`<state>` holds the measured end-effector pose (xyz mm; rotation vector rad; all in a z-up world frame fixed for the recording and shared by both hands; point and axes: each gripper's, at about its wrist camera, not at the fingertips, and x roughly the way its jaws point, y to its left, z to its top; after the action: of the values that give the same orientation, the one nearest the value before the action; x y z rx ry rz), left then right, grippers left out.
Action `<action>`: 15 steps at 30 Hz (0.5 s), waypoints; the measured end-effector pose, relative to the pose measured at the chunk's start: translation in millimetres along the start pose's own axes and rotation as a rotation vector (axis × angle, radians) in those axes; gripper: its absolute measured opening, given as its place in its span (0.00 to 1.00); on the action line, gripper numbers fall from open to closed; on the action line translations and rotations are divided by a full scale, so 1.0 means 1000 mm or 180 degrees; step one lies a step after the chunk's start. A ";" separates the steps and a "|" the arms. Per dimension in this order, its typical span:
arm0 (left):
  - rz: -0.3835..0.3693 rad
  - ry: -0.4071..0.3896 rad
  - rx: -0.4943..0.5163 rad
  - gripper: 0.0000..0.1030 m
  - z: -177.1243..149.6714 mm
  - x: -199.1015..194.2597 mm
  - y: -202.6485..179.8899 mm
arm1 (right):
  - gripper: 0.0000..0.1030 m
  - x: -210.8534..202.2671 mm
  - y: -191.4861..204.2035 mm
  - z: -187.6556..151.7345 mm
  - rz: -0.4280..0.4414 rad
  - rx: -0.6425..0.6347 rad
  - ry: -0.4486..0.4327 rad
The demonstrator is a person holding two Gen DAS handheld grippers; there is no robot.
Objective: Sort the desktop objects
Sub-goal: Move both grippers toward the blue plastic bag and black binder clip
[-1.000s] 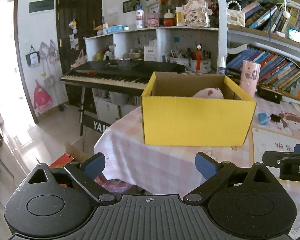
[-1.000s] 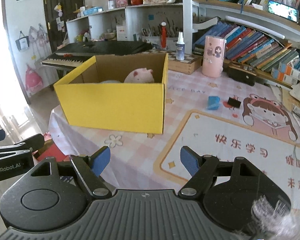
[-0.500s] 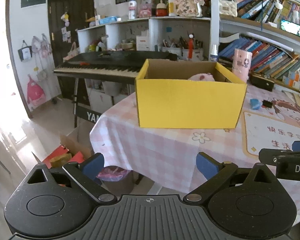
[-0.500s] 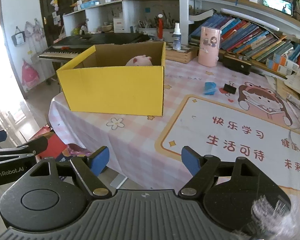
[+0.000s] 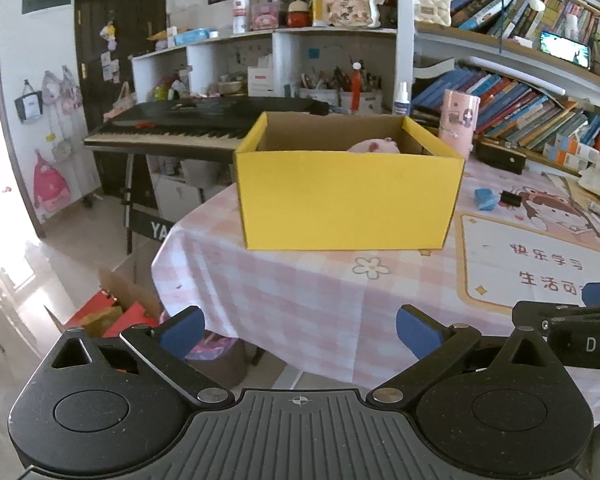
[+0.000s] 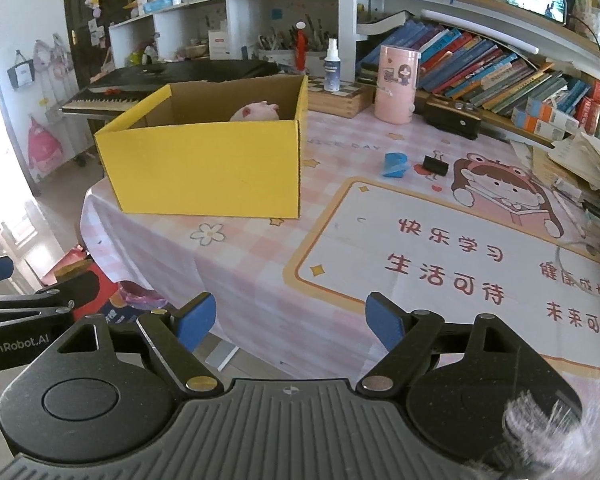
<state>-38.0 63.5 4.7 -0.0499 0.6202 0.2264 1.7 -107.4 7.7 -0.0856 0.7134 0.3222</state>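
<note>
While both grippers hang tilted downward off the near edge of the table (image 6: 260,280), the left gripper (image 5: 298,330) has its jaws spread wide, having just been opening, with nothing between them; the right gripper (image 6: 288,322) likewise stands parted, its jaws having just been opening, and empty. Near the table's left edge sits a yellow cardboard box (image 5: 346,196), holding a pink plush toy (image 5: 374,147). Right of the box, toward the far edge, lie a blue block (image 6: 394,165) and a black binder clip (image 6: 435,165), just beside each other.
</note>
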 end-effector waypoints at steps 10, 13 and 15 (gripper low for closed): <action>-0.0247 0.0036 0.0236 1.00 0.005 0.012 -0.028 | 0.79 -0.002 -0.026 -0.007 -0.0207 0.0208 0.0046; -0.0324 0.0043 0.0314 1.00 0.007 0.015 -0.038 | 0.79 -0.002 -0.035 -0.010 -0.0275 0.0292 0.0061; -0.0368 0.0048 0.0357 1.00 0.008 0.018 -0.044 | 0.79 -0.002 -0.041 -0.011 -0.0313 0.0338 0.0070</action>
<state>-9.0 25.2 -0.2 0.0206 0.6421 0.0793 6.2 -149.0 -0.3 -0.0234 0.7444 0.1893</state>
